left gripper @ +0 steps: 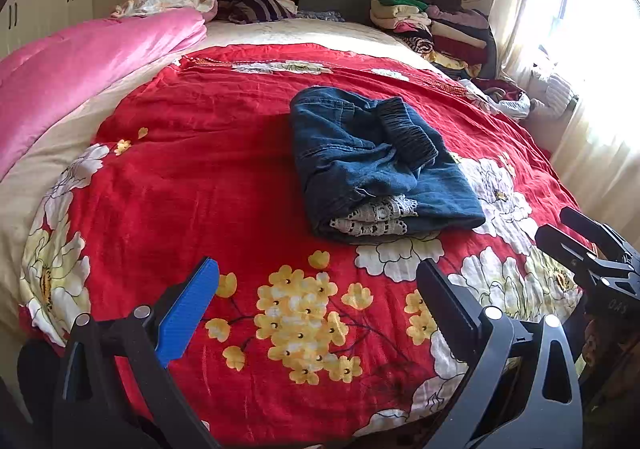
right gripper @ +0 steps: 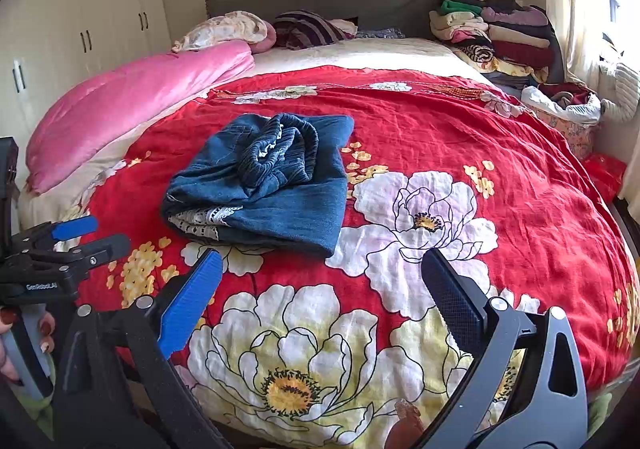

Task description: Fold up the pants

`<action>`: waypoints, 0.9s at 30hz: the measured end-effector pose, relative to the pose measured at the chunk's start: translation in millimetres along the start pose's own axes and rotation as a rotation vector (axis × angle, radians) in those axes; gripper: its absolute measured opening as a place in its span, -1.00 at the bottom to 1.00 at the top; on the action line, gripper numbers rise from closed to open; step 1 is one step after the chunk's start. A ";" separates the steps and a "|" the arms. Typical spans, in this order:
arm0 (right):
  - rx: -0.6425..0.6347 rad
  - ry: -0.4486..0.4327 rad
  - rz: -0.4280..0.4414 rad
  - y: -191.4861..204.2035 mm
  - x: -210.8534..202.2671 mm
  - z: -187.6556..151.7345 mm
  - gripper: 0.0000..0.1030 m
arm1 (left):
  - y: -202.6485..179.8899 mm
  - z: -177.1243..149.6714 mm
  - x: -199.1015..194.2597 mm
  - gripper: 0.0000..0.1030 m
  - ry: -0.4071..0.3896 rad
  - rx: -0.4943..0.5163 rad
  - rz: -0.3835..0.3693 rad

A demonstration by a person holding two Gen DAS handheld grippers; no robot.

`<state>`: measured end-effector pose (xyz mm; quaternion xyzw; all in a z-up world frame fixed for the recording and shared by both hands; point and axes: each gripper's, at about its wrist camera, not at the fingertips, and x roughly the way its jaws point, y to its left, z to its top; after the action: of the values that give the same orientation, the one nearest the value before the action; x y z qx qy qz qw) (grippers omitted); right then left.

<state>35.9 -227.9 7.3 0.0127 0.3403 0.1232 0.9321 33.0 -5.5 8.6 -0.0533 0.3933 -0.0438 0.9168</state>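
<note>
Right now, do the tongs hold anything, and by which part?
Nothing is held. Both the left tongs and the right tongs are open, short of the folded pants on the bed.

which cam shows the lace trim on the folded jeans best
Left wrist view: the white lace trim faces the camera as two stacked bands at the jeans' near edge. The right wrist view shows it obliquely, at the bundle's left corner.

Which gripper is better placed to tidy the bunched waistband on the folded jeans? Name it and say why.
Probably the right gripper. In its view the folded jeans lie close ahead, the bunched waistband facing it. From the left gripper they sit farther off. Both grippers are open and empty.
</note>
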 end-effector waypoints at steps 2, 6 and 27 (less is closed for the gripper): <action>0.003 0.001 -0.003 -0.1 -0.3 0.1 0.82 | -1.2 -0.6 0.4 0.92 -0.002 0.006 0.009; 0.005 0.002 -0.006 -1.1 -0.2 0.0 0.82 | -1.7 -1.0 -0.1 0.92 -0.002 0.010 0.017; 0.229 0.060 -0.406 -209.5 40.1 45.5 0.83 | 173.1 96.7 90.9 0.91 0.076 -0.180 0.352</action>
<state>140.8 -418.8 -5.5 0.0460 0.3752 -0.1058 0.9197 172.2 160.9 -13.1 -0.0637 0.4331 0.1502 0.8865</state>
